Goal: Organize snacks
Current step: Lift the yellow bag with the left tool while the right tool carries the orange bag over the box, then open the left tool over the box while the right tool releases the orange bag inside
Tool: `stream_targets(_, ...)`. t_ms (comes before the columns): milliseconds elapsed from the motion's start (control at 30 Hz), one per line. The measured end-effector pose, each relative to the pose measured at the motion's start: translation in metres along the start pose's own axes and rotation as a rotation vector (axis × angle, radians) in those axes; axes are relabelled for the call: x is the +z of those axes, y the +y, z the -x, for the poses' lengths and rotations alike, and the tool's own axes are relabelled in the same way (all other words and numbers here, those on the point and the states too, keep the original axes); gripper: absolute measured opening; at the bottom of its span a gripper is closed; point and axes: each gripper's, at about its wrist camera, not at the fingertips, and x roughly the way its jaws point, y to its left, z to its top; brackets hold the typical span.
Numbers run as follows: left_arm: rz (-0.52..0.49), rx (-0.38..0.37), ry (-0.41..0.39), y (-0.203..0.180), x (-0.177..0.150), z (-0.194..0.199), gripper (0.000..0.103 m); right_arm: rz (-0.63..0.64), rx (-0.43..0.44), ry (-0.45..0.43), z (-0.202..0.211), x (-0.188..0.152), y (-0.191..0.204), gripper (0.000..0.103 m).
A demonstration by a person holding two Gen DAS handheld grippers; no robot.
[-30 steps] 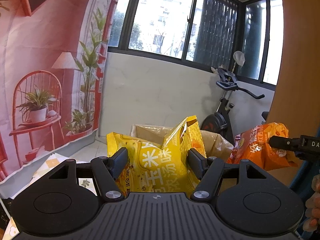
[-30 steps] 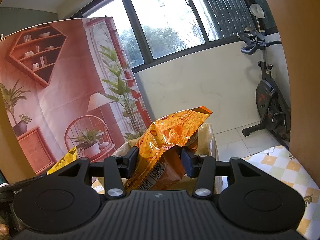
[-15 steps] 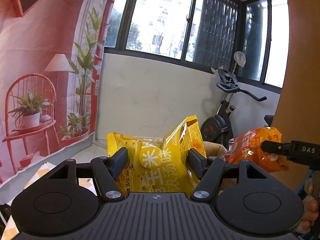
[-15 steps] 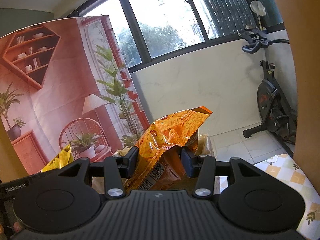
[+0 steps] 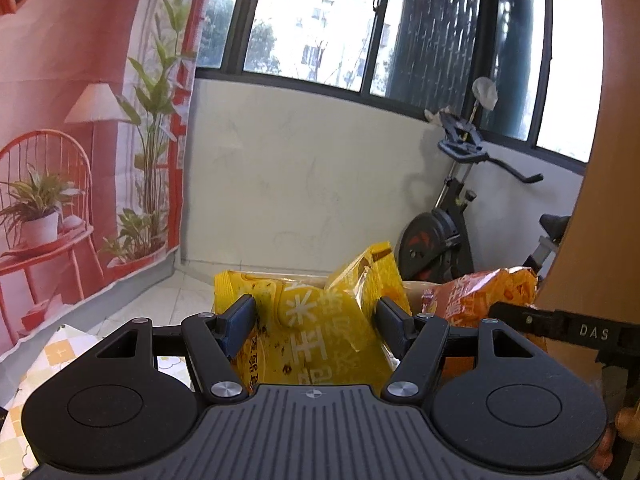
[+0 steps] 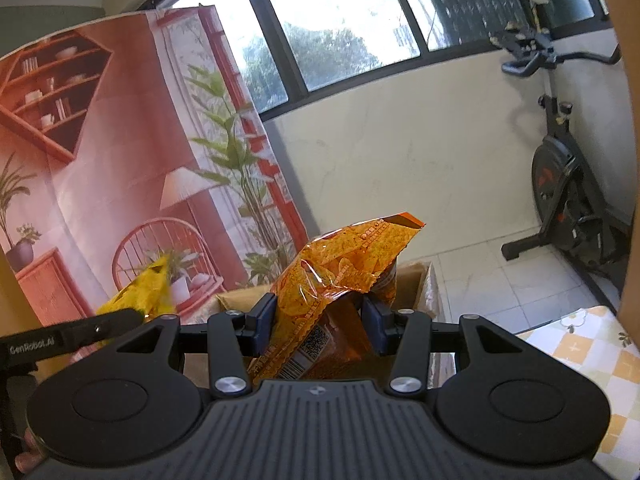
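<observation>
Here the left gripper (image 5: 316, 316) is clamped on a crinkly yellow plastic snack bag with white printed characters (image 5: 320, 328), its blue-padded fingers (image 5: 240, 318) pressing into the bag's two sides so that the bag stands upright between them, its sealed top edge pointing up and to the right. Beside it, the right gripper (image 6: 319, 320) grips a glossy orange foil snack bag with a barcode and a QR code on its lower part (image 6: 340, 276), the pads squeezing the bag at its waist while the crumpled top leans to the right. Both bags are held up in the air, side by side, the orange one (image 5: 476, 296) showing at the right of the left wrist view and a corner of the yellow one (image 6: 140, 292) at the left of the right wrist view. Just behind and below the bags stands an open brown cardboard box (image 6: 416, 280), its far rim visible past the orange bag. A table covered with a yellow-and-white chequered cloth (image 6: 592, 344) shows at the lower right of the right wrist view. Farther off are a pale tiled floor (image 6: 480, 268), a black exercise bike (image 6: 560, 184) against the white wall, a printed pink room backdrop (image 5: 60, 120) and dark-framed windows (image 5: 320, 20).
</observation>
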Motion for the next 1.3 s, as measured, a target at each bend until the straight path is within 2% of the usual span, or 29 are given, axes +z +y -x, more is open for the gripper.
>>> stream_targets(267,-0.012,0.013,0.059,0.000,0.004,-0.025,0.067,0.006,0.028,0.095,-0.034,-0.008,-0.003,0.049)
stream_targets(367,-0.024,0.013,0.079,-0.001,0.003,-0.032,0.066,0.021,0.016,0.132,-0.045,-0.013,-0.001,0.049)
stream_targets(433,-0.027,0.000,0.099,0.000,0.004,-0.036,0.061,0.030,0.006,0.158,-0.051,-0.017,0.001,0.049)
stream_targets(700,-0.009,0.027,0.147,0.009,0.004,-0.043,0.062,0.044,-0.041,0.202,-0.060,-0.023,0.006,0.052)
stream_targets(800,0.002,0.023,0.143,0.011,0.009,-0.034,0.062,0.031,-0.044,0.198,-0.055,-0.021,0.008,0.055)
stream_targets(1200,0.007,0.051,0.077,0.008,0.011,0.039,0.064,0.023,-0.046,0.108,0.004,-0.023,0.027,0.056)
stream_targets(1300,0.033,0.048,0.062,0.009,0.000,0.062,0.071,0.026,-0.029,0.083,0.023,-0.027,0.035,0.056)
